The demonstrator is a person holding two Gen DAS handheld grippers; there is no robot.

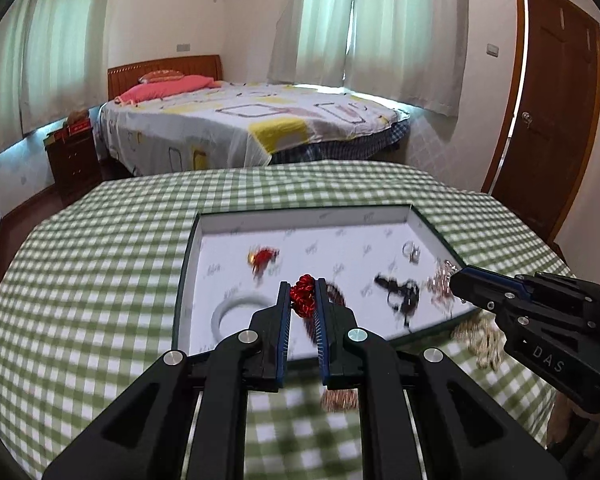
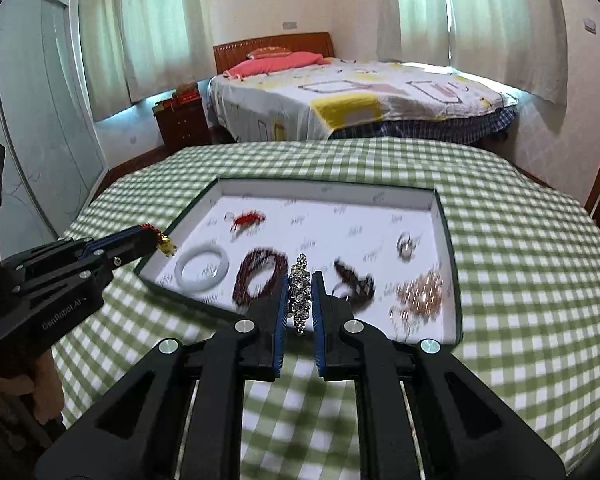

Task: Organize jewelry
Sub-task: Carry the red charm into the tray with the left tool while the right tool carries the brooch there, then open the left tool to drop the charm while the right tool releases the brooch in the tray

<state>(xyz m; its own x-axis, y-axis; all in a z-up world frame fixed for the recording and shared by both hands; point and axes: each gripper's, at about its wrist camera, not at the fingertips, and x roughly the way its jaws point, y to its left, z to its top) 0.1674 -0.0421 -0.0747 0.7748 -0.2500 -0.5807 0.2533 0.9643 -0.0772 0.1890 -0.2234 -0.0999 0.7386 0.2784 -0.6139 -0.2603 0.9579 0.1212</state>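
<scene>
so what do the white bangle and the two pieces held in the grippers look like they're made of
The white bangle looks like smooth jade or stone, possibly glass: milky, even, slightly glossy. The left gripper pinches a red knot, seemingly braided cord with a woven, matte texture and a gold charm at its end. The right gripper holds a bracelet of faceted silvery pieces, likely metal or crystal, which glint.

Table (image 2: 520,240) w/ green check cloth — white tray (image 2: 328,190), beige beads (image 1: 482,340) on it.
</scene>
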